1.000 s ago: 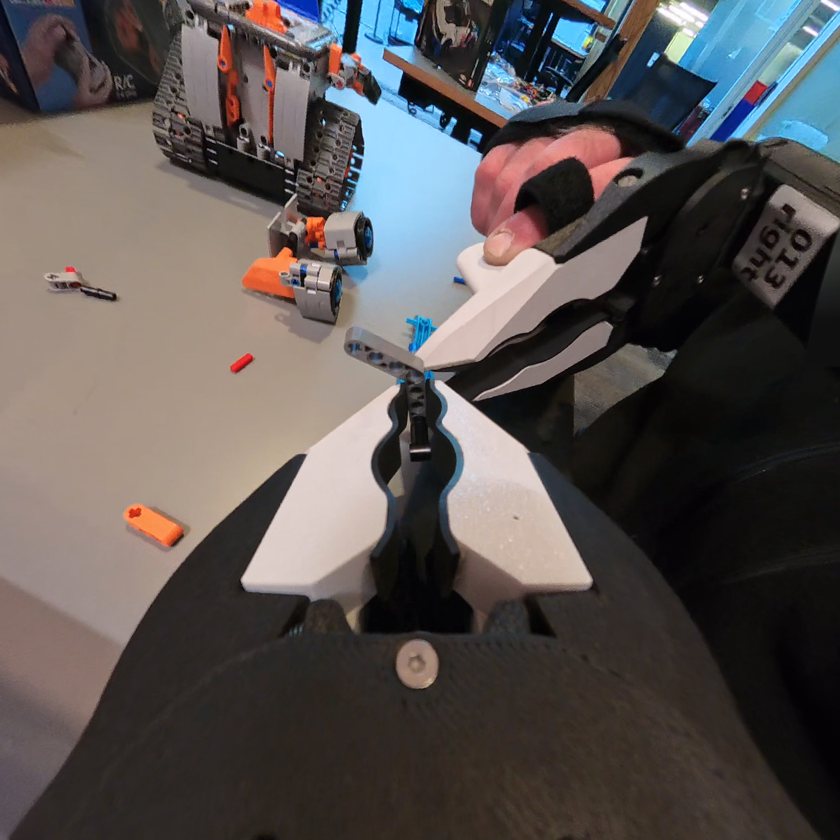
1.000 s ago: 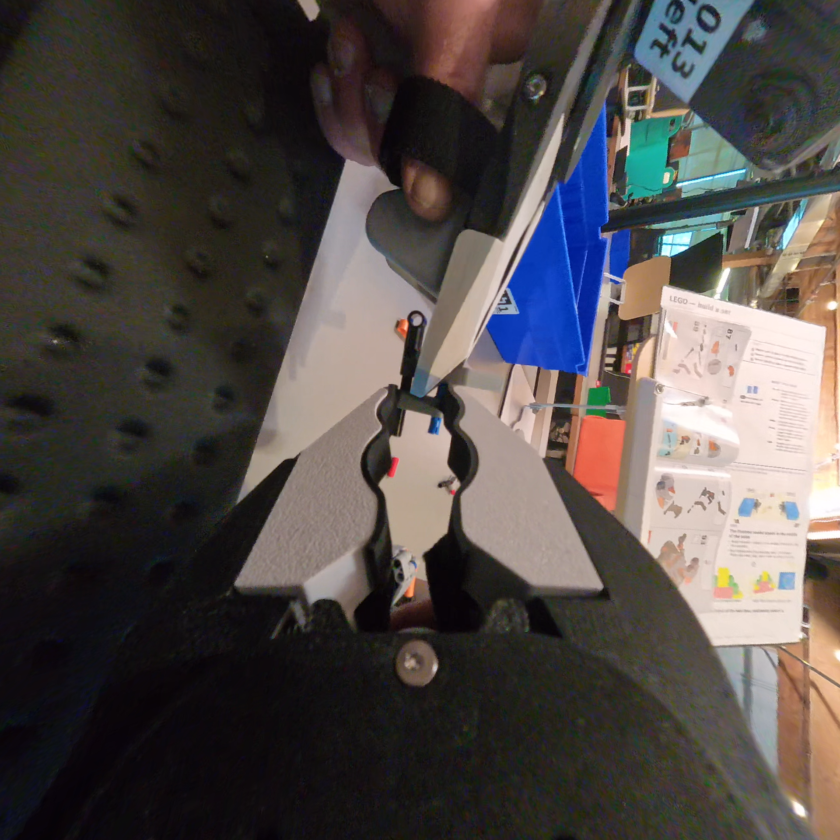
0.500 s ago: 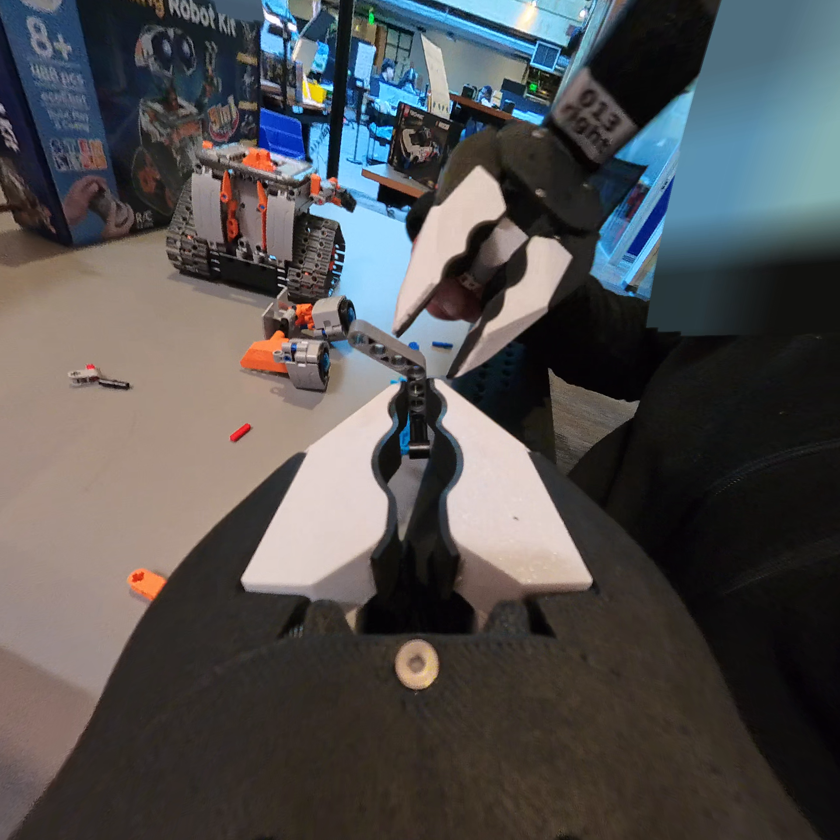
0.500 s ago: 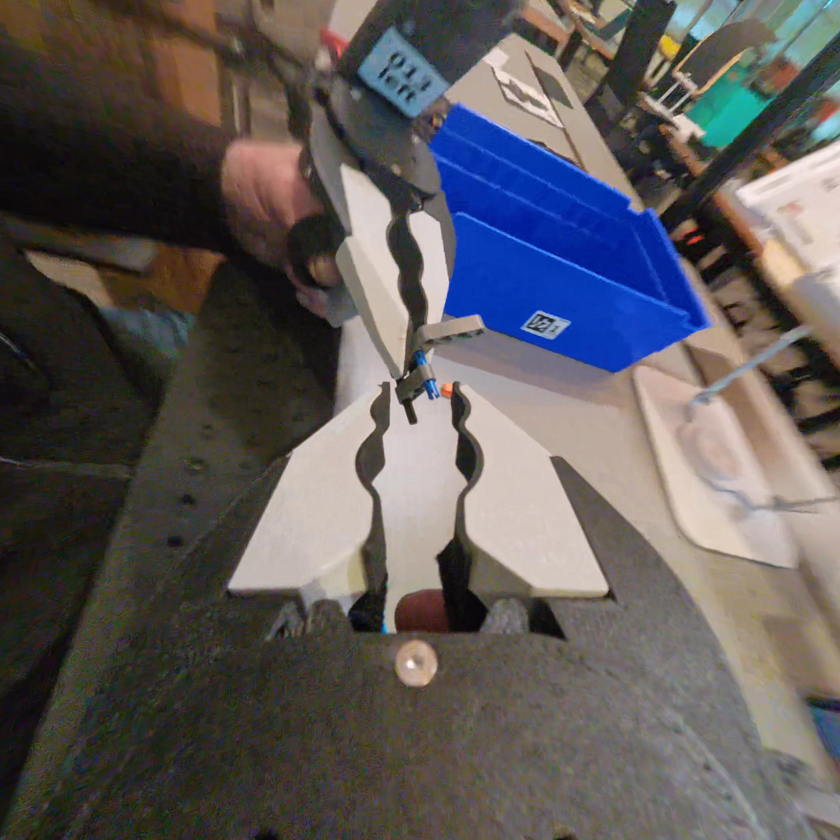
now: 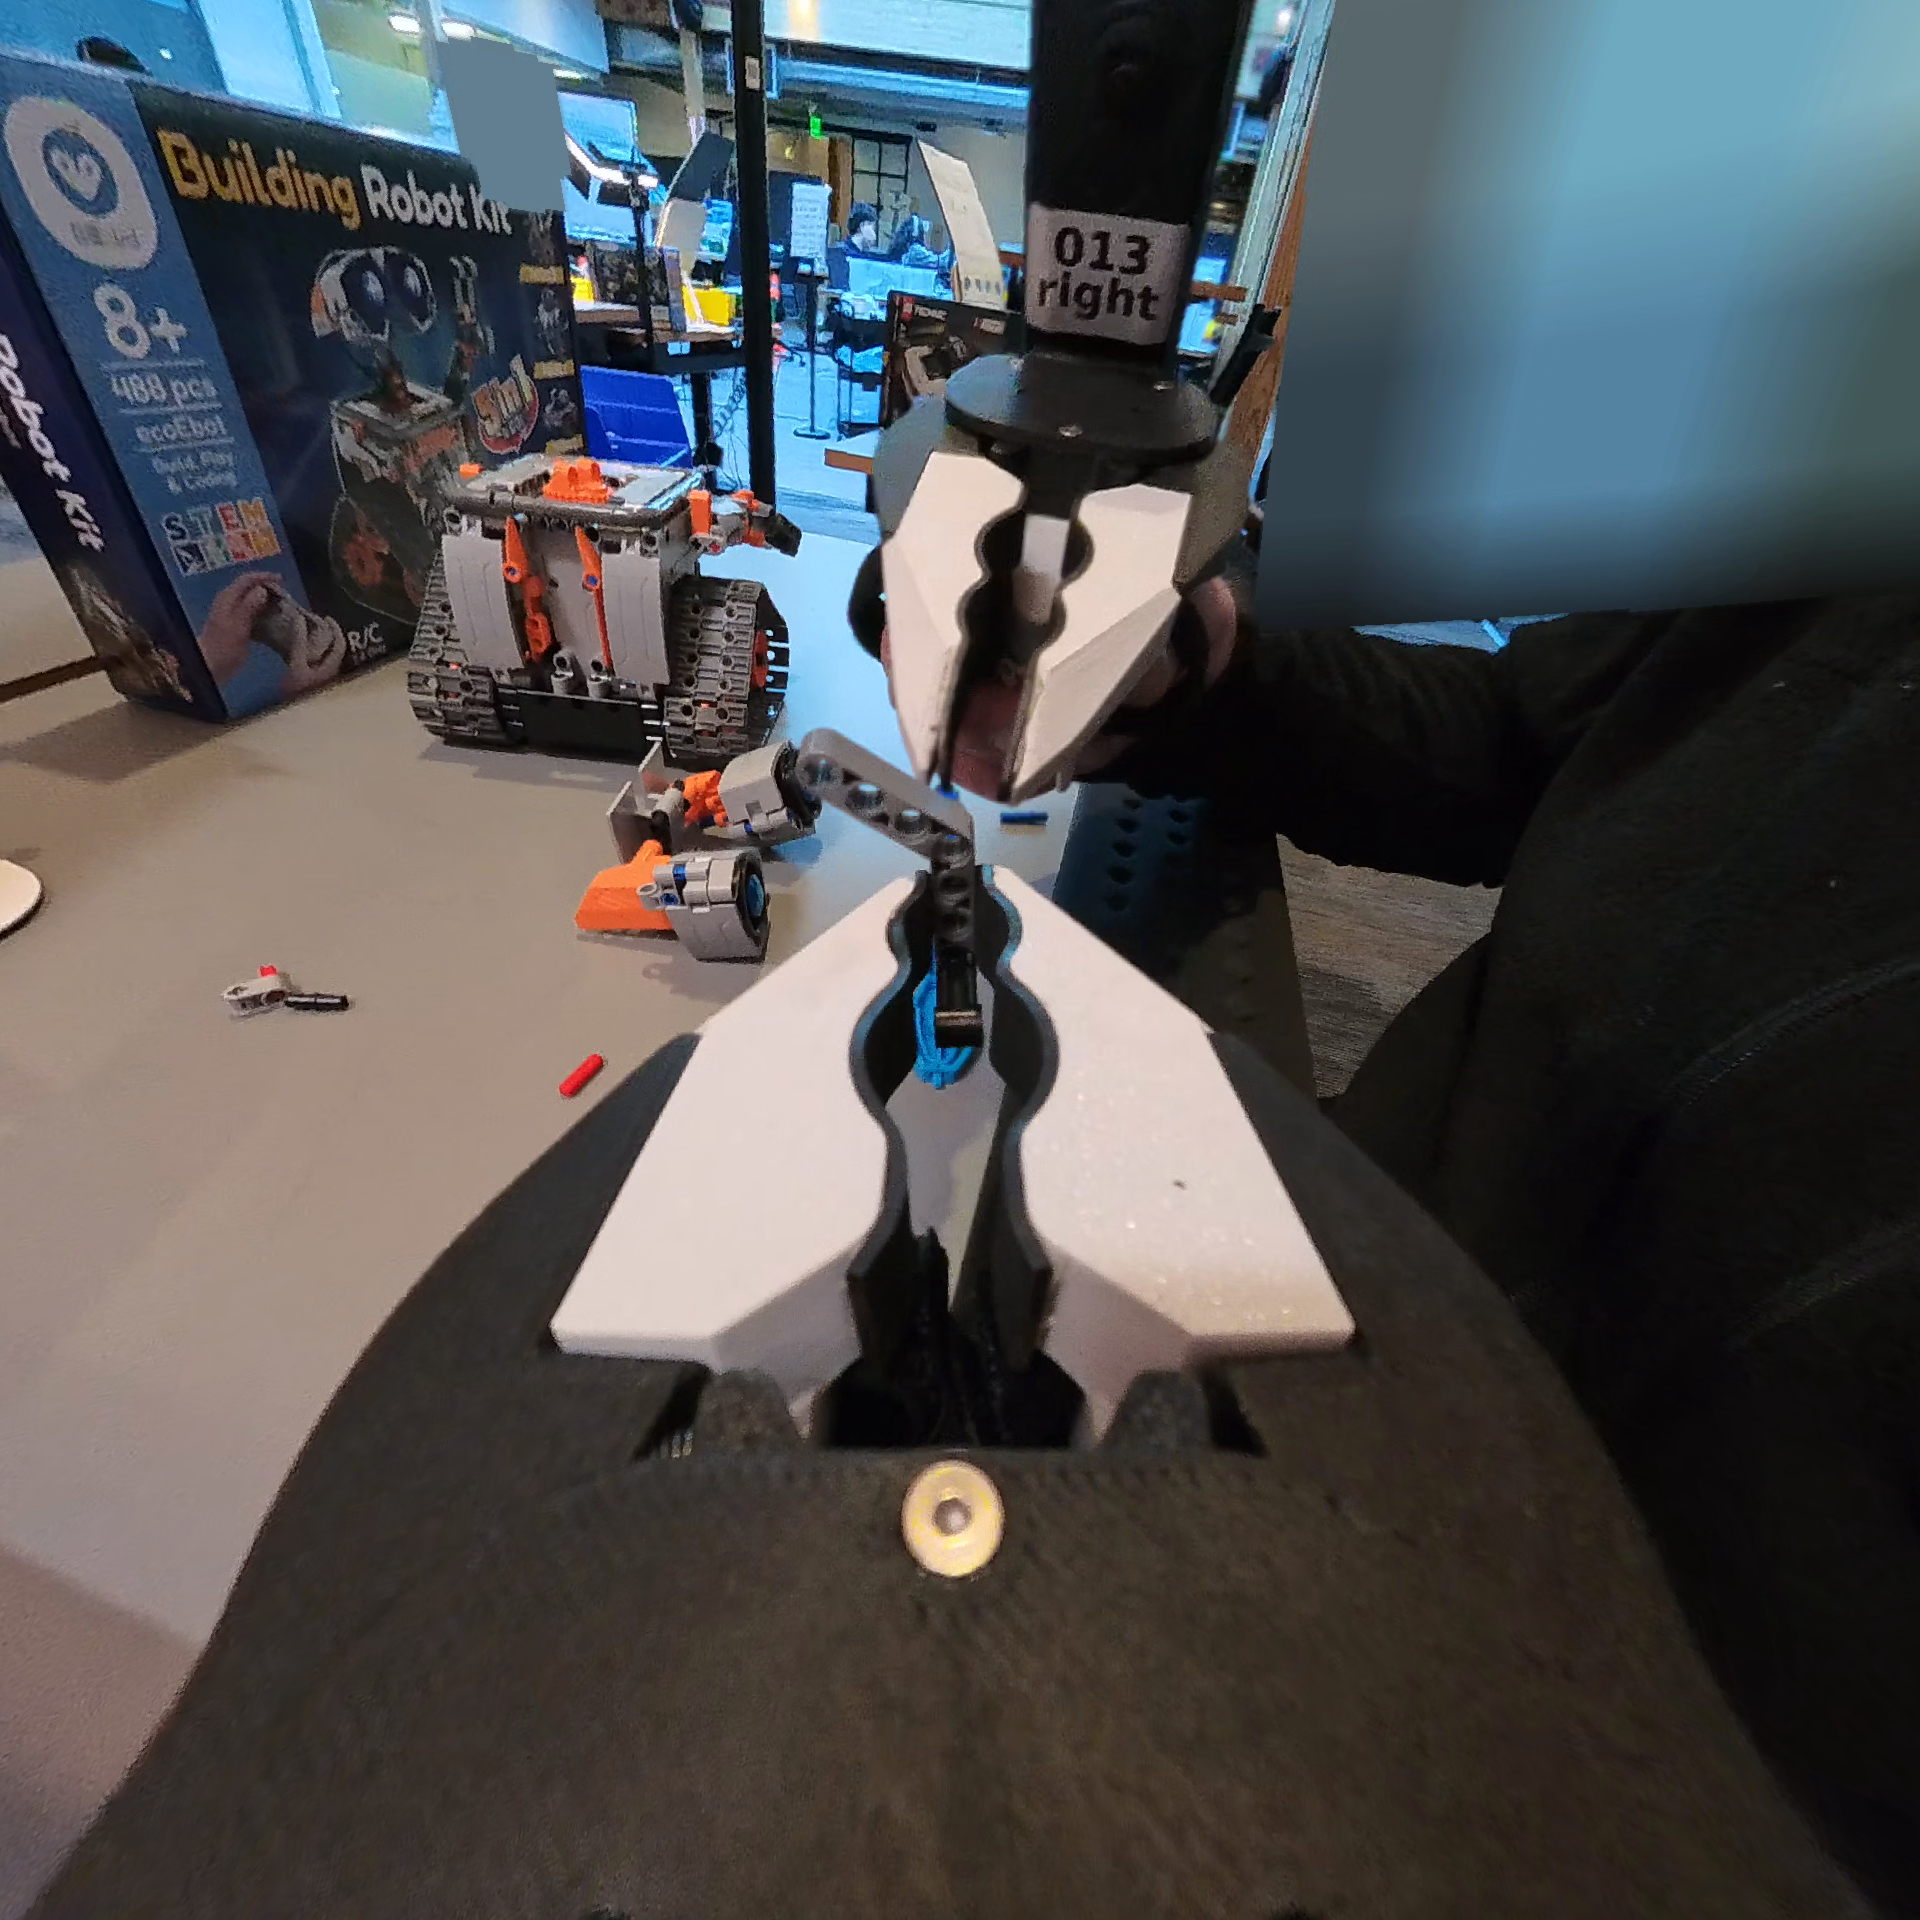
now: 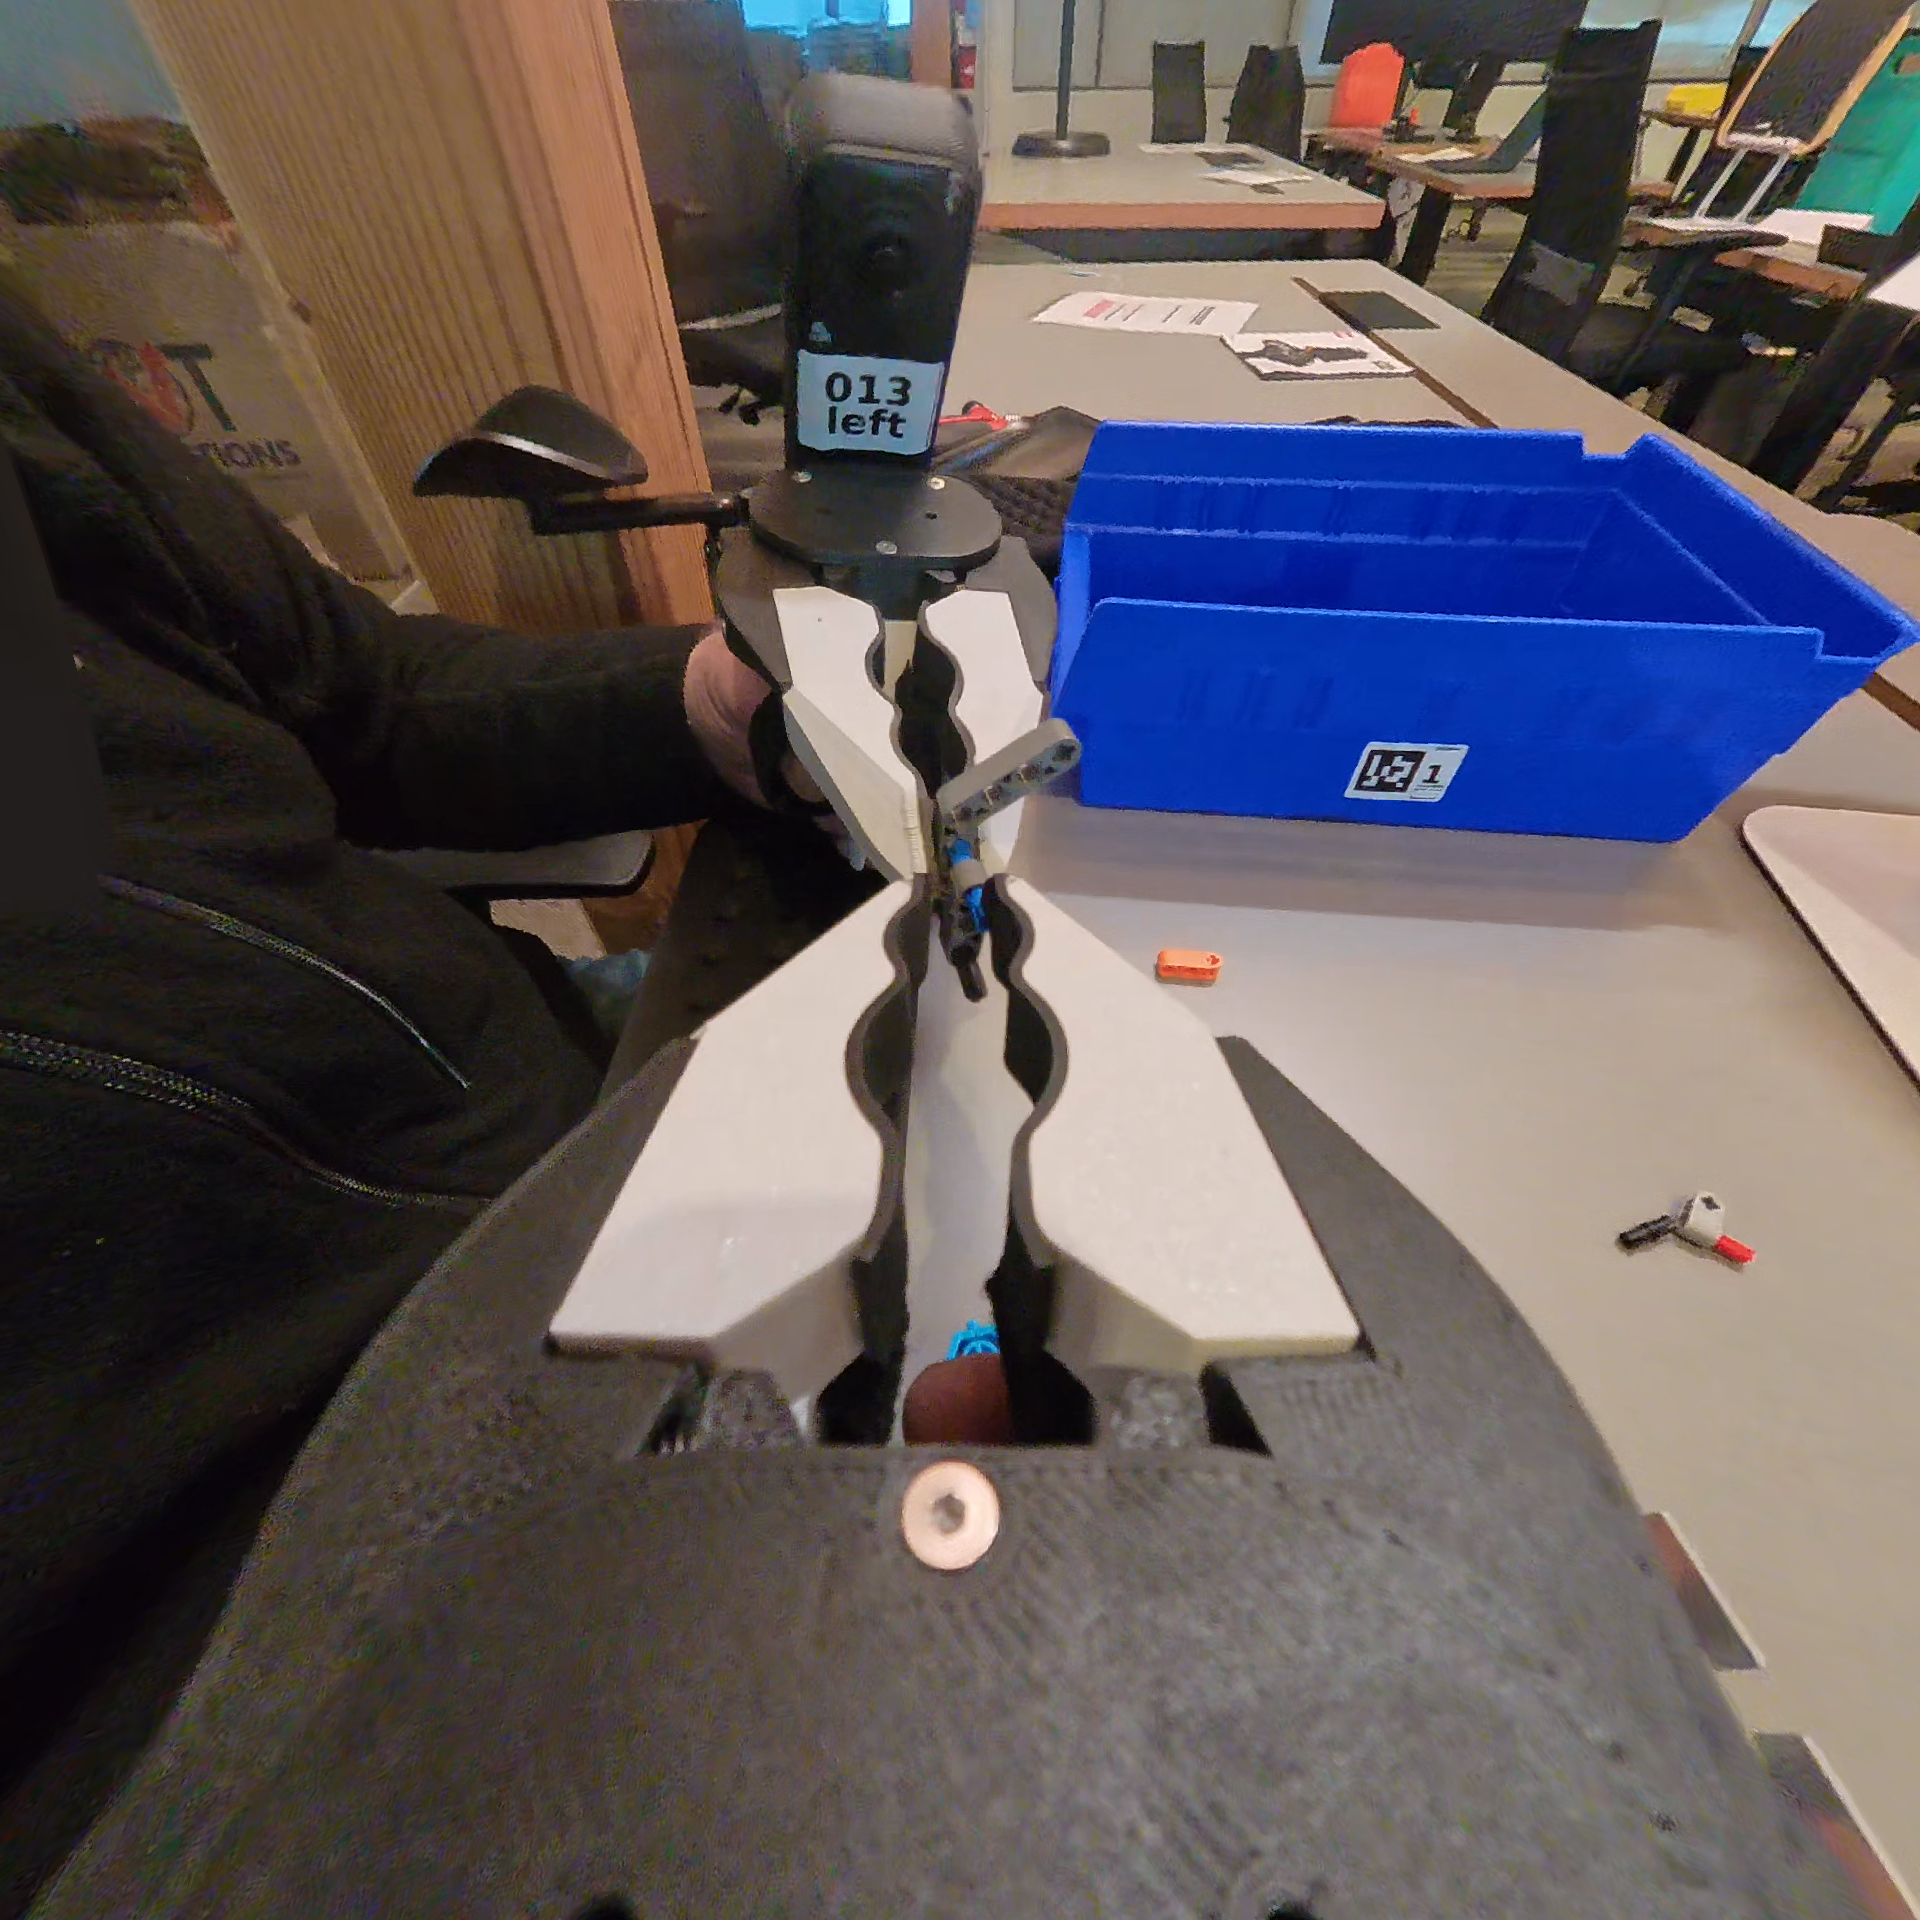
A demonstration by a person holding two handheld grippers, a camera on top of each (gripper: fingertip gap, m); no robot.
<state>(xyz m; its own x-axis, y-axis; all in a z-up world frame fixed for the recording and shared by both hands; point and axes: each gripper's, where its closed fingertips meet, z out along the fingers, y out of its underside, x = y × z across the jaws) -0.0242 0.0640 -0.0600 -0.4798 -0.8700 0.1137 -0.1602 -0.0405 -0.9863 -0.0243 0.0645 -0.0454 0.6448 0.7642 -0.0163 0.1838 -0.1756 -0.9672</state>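
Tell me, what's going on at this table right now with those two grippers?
A person holds a gripper in each hand above a grey table. The left gripper is shut on a small assembly of building-kit pieces: a black stem with a grey holed beam angling off its top. The right gripper faces it, slightly open, tips right at the beam. A tracked toy robot, loose parts and a blue bin sit around.

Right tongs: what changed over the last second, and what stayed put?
The right tongs let go of the small brick assembly, swung upright to face the left tongs, and stand open near the grey beam. The left tongs stayed shut on it.
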